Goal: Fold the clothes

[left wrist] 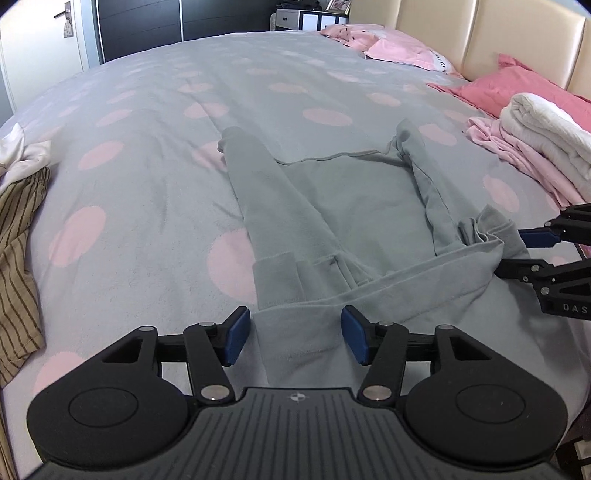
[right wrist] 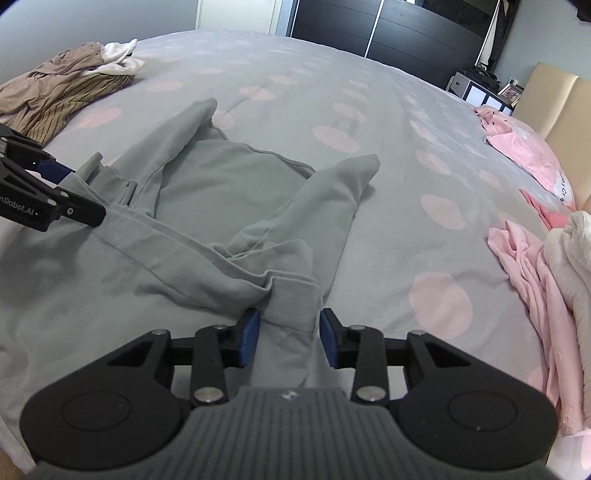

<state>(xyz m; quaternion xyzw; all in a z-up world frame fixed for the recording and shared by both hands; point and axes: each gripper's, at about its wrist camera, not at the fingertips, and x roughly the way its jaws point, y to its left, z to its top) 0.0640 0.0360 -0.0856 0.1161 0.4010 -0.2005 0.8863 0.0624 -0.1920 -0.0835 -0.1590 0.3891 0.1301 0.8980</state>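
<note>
Bed w/ grey cover printed in pink dots [left wrist: 155, 122] fills both views; the far half of the cover lies bare and flat up to the dark wardrobe doors [left wrist: 177, 22] beyond the far edge. Padded cream headboard [left wrist: 461, 40] bounds the right side in the left wrist view.

Clutter sits at the margins only. Brown striped garment [left wrist: 18, 251] w/ a white cloth [left wrist: 22, 151] on it lies at the left edge of the bed. Pink pillows [left wrist: 517, 88] lie along the headboard; a folded white towel [left wrist: 546, 133] rests on crumpled pale-pink fabric [left wrist: 524, 158] just beside the sweatshirt's right sleeve.

Grey-green long-sleeved sweatshirt [left wrist: 351, 206] lies mid-bed at the near edge, both sleeves folded in over the body, cuffs toward the viewer, neckline away.

Left gripper [left wrist: 293, 334]: blue pads spread apart, the sweatshirt's near hem lying between them; no pinch visible. In the right wrist view the same tool [right wrist: 55, 184] shows at the left edge, fingertips at the bunched corner of the garment.

Right gripper [right wrist: 290, 334]: pads stand either side of a ribbed band of the sweatshirt [right wrist: 229, 184], close to the cloth, w/ fabric passing between them; whether they press it cannot be told. In the left wrist view this tool [left wrist: 524, 251] reaches in from the right, fingers above and below the gathered right corner.
</note>
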